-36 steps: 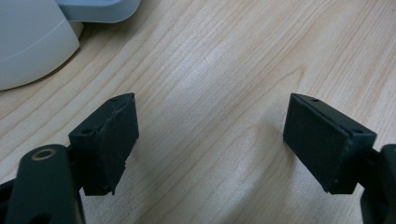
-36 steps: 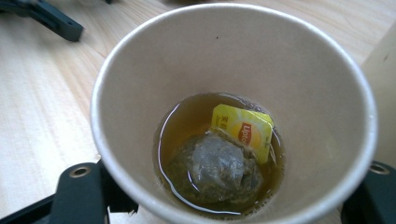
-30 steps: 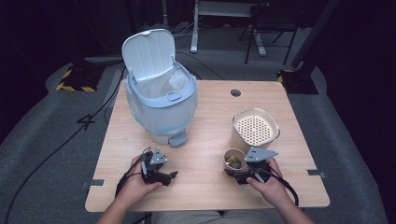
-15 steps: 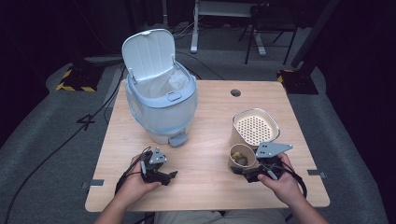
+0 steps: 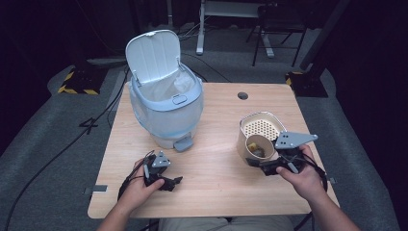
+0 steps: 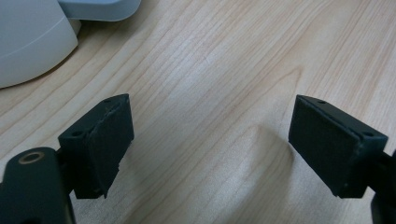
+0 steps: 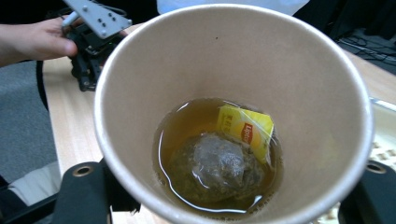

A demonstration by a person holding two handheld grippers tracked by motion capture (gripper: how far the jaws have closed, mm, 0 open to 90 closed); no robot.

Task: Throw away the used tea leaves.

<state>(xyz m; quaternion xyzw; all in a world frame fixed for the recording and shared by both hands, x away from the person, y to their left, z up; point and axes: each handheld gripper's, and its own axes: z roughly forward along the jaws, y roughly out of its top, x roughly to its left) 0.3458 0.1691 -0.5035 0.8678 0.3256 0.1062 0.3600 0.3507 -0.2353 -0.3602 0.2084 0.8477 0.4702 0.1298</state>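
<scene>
Right gripper view puts your right tongs (image 7: 233,196) clamped on the paper cup (image 7: 233,60), one black jaw at each lower corner pressed against the cup wall. Inside the cup you have brown tea with a sodden tea bag (image 7: 217,165) lying in it and its yellow tag (image 7: 245,128) floating against the far side. Past the cup rim, at upper left, your left hand (image 7: 35,39) holds the other tongs over the bench (image 7: 70,116).

From the high view, your right tongs (image 5: 269,166) sit near the front right of the bench (image 5: 216,120), holding the cup (image 5: 255,148) just in front of a cream strainer basket (image 5: 262,127); whether cup and basket touch cannot be told. Your left tongs (image 5: 174,182) rest low at the front left, well apart from the cup.

Looking along your left tongs (image 6: 210,149), the jaws stand wide apart with bare wood grain between them. Beyond them is the base of the pale blue pedal bin (image 6: 32,42).

Farther back on the bench, the bin (image 5: 166,108) stands with its lid (image 5: 153,57) raised and a white liner inside.
</scene>
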